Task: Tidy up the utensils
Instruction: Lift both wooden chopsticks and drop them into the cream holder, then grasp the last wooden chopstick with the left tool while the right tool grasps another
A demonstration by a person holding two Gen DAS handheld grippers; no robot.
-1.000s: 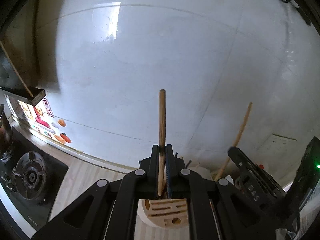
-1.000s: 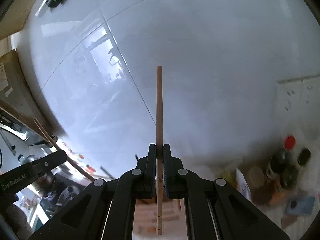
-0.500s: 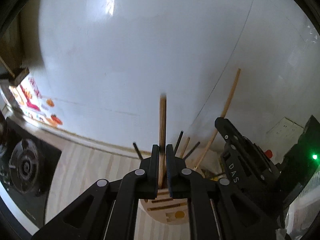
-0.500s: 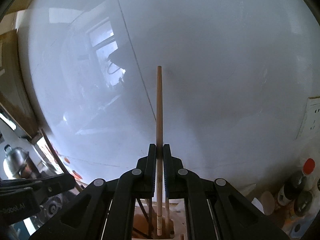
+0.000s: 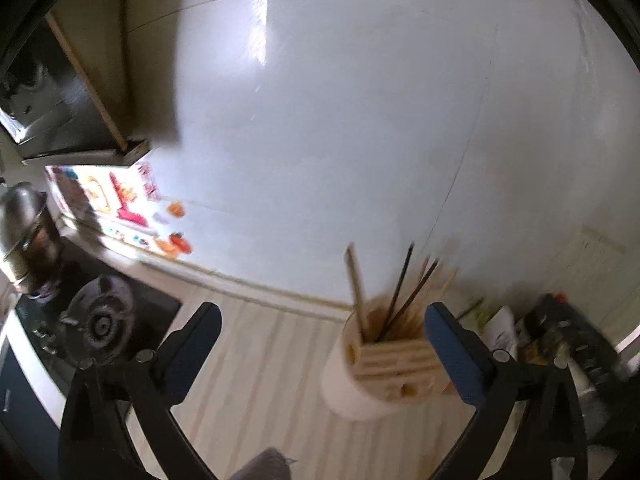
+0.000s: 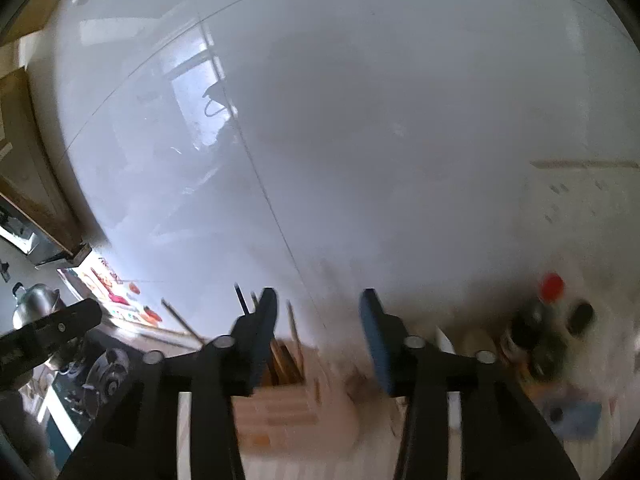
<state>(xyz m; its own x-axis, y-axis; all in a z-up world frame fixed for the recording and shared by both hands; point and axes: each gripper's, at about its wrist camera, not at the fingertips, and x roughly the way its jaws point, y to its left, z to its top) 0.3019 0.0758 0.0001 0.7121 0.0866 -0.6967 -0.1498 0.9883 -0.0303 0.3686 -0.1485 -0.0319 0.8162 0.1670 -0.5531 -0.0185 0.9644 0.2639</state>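
Both grippers stood with fingers wide and empty. The holder sat on the table, between the left gripper fingers toward the right one. Chopsticks rose from it near upright, long axis vertical, leaning slightly. In the right view, the right gripper hung just above the blurred holder. Neither gripper looked clearly nearer.
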